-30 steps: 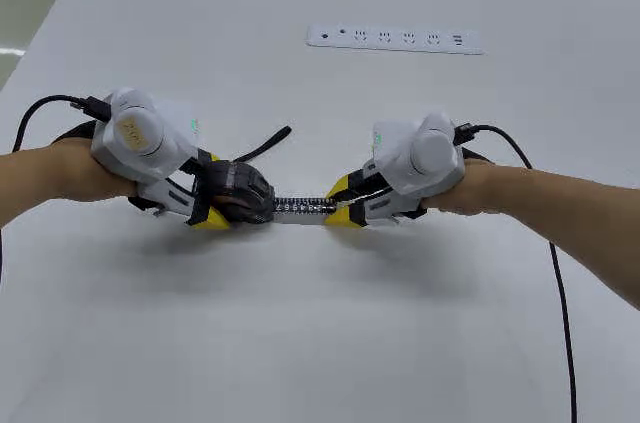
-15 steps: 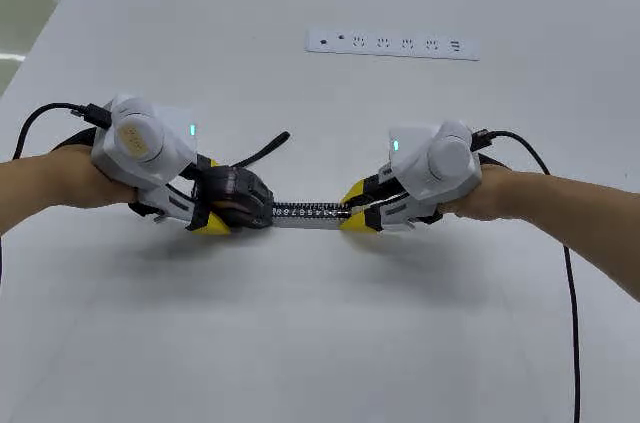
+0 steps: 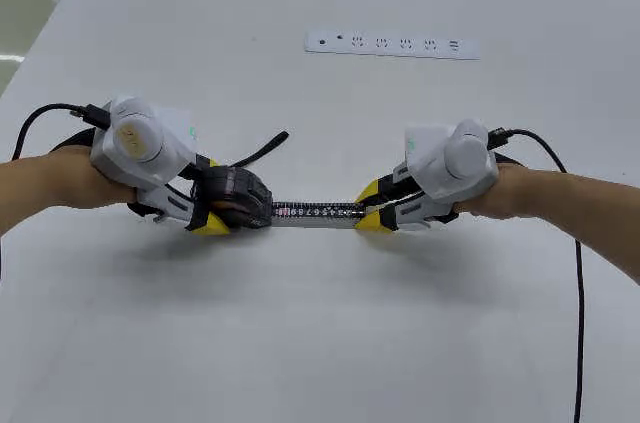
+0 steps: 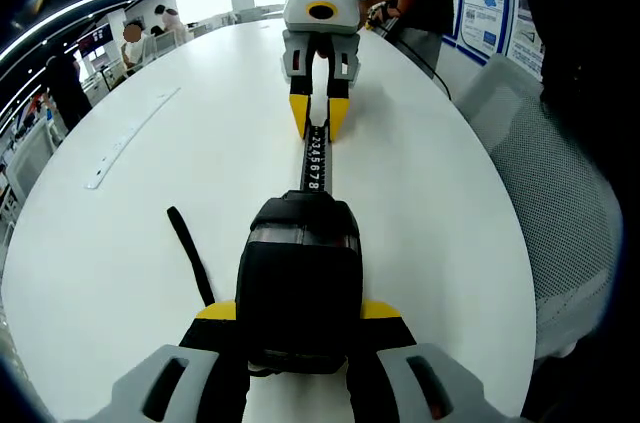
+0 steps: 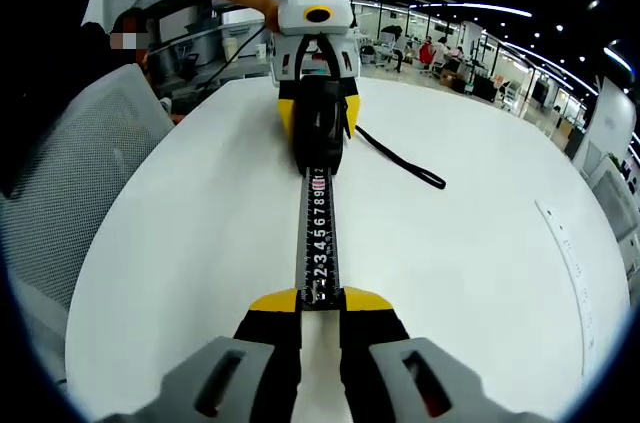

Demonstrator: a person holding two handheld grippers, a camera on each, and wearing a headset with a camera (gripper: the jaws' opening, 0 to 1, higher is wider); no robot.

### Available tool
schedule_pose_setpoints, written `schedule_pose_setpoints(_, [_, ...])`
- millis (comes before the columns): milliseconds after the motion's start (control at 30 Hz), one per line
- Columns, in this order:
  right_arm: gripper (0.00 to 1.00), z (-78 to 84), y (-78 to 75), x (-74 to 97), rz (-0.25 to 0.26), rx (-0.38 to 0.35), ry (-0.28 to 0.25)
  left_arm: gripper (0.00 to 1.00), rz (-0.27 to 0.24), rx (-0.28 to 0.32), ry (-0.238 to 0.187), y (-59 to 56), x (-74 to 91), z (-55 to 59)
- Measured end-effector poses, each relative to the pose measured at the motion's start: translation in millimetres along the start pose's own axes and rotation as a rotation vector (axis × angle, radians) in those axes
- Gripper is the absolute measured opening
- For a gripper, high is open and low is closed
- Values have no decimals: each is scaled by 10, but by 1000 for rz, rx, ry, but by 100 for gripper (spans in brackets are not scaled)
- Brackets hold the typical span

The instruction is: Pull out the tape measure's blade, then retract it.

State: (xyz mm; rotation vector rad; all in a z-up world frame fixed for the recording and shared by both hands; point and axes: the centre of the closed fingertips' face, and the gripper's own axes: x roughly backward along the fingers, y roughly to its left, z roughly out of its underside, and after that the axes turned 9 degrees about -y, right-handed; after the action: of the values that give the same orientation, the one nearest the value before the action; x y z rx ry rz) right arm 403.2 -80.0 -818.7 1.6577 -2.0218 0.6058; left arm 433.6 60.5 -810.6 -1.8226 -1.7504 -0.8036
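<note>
A black tape measure case (image 3: 237,196) (image 4: 300,283) (image 5: 318,128) rests on the white table, held between the yellow-tipped jaws of my left gripper (image 3: 213,211) (image 4: 300,310), which is shut on it. Its numbered blade (image 3: 315,210) (image 4: 314,158) (image 5: 319,238) stretches out flat to the right. My right gripper (image 3: 369,206) (image 5: 319,299) is shut on the blade's end. A black wrist strap (image 3: 265,147) (image 5: 400,159) trails from the case across the table.
A white power strip (image 3: 391,44) (image 4: 130,135) (image 5: 568,268) lies at the far side of the white table (image 3: 320,343). Black cables (image 3: 565,243) run from both grippers. A mesh chair (image 4: 560,203) stands beside the table edge.
My right gripper has moved to the right with the blade's end, drawing more blade out of the case. The left gripper and case have stayed put.
</note>
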Motion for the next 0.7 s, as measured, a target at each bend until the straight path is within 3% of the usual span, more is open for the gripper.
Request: schedule_pose_setpoints(700, [12,141,-3,211,3,-24,12,35,3,0,1,6,5,-13])
